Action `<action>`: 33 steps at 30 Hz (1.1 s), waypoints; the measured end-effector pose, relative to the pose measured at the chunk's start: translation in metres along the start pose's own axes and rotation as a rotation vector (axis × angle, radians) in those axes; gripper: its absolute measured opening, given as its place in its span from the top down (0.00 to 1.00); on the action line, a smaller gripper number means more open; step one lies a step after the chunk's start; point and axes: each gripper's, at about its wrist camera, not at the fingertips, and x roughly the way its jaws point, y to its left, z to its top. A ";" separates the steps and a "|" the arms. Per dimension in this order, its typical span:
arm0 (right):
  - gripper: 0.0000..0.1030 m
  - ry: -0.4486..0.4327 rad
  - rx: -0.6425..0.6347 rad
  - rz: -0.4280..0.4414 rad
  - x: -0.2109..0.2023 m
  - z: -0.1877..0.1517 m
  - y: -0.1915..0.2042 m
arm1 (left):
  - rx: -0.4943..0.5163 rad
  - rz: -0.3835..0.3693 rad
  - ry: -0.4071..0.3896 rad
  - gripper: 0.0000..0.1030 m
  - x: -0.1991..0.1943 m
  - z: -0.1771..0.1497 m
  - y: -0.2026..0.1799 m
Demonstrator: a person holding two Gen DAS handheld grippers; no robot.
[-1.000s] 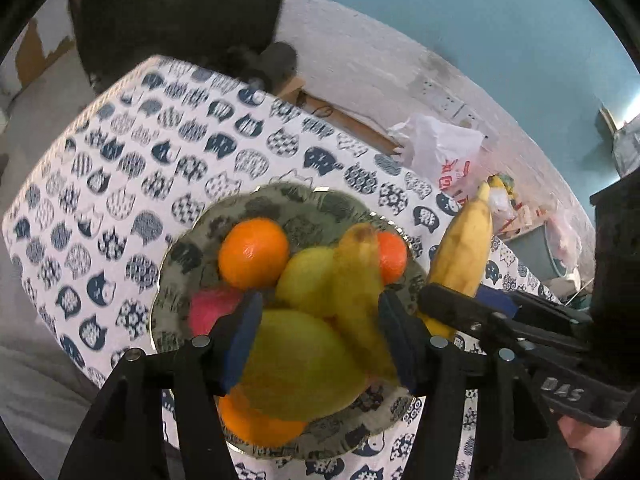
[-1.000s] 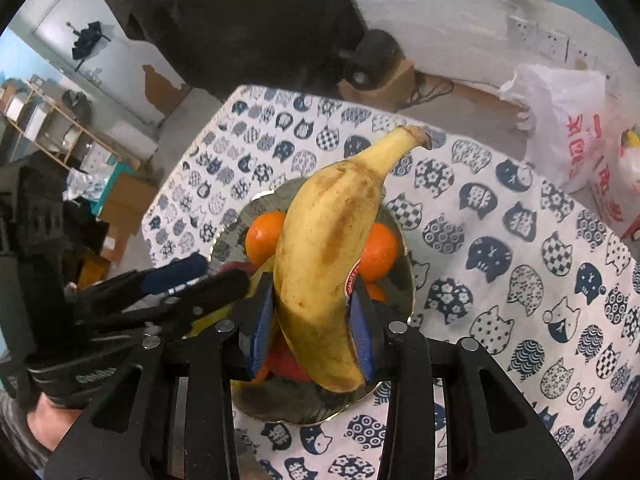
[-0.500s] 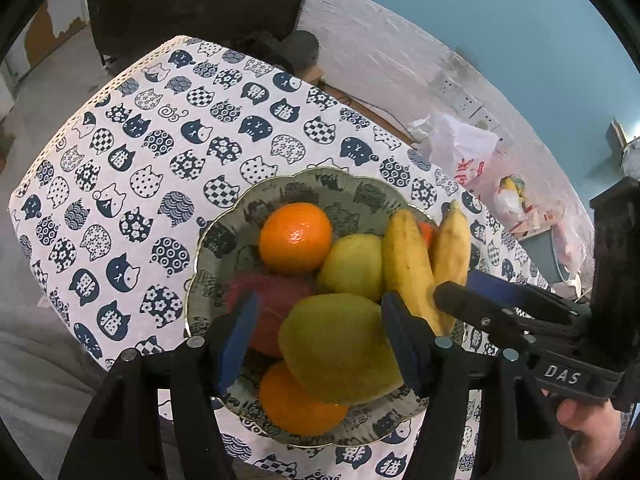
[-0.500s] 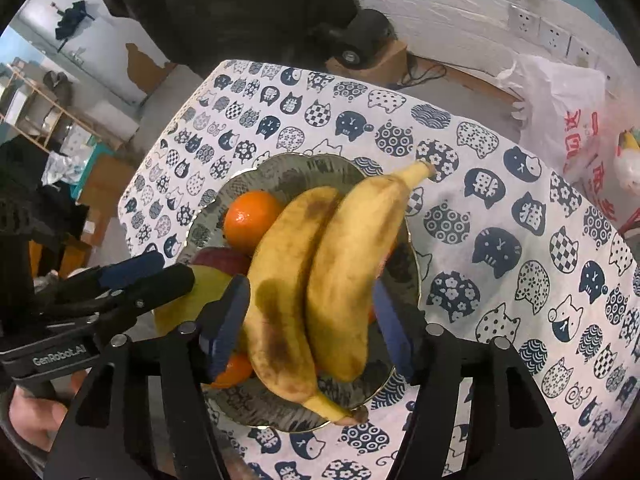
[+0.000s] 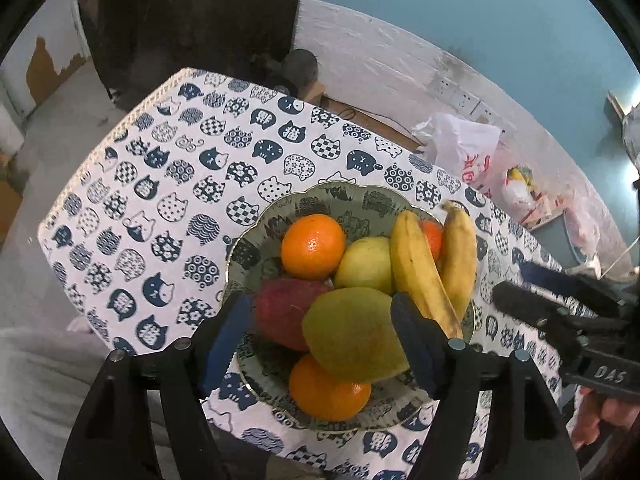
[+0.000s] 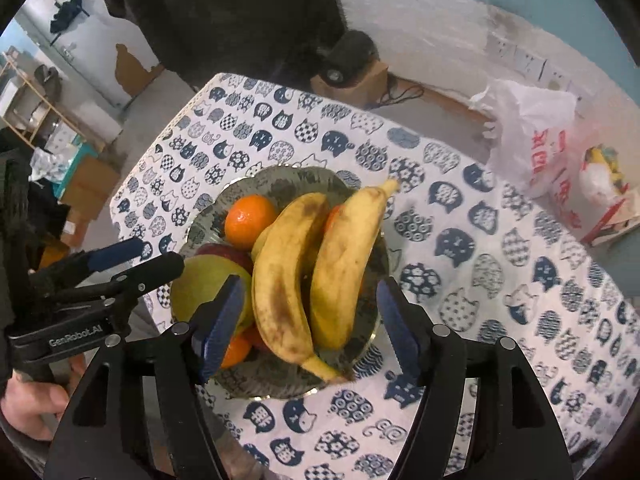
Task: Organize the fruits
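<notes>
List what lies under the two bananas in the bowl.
Under the bananas an orange and a yellow-green fruit show, all in the bowl. The rest beneath is covered.

Third orange (image 5: 433, 233) mostly hidden behind the two bananas (image 5: 416, 268). Red fruit (image 5: 286, 312) partly covered by the mango (image 5: 352, 334), kind unclear. Print on the plastic bag (image 6: 532, 140) too blurred to read. Near surface (image 5: 168, 200) edge cut off below.
</notes>
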 end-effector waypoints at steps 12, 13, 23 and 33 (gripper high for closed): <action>0.28 -0.088 -0.056 -0.101 -0.062 -0.025 0.008 | 0.162 0.024 -0.038 0.16 -0.046 -0.017 -0.030; 0.28 -0.094 -0.058 -0.110 -0.067 -0.029 0.008 | 0.175 0.027 -0.044 0.16 -0.049 -0.018 -0.033; 0.27 -0.173 -0.013 -0.171 -0.112 -0.058 -0.005 | 0.275 0.039 -0.094 0.15 -0.080 -0.027 -0.060; 0.27 -0.218 -0.031 -0.241 -0.134 -0.072 -0.009 | 0.344 0.039 -0.132 0.13 -0.099 -0.036 -0.089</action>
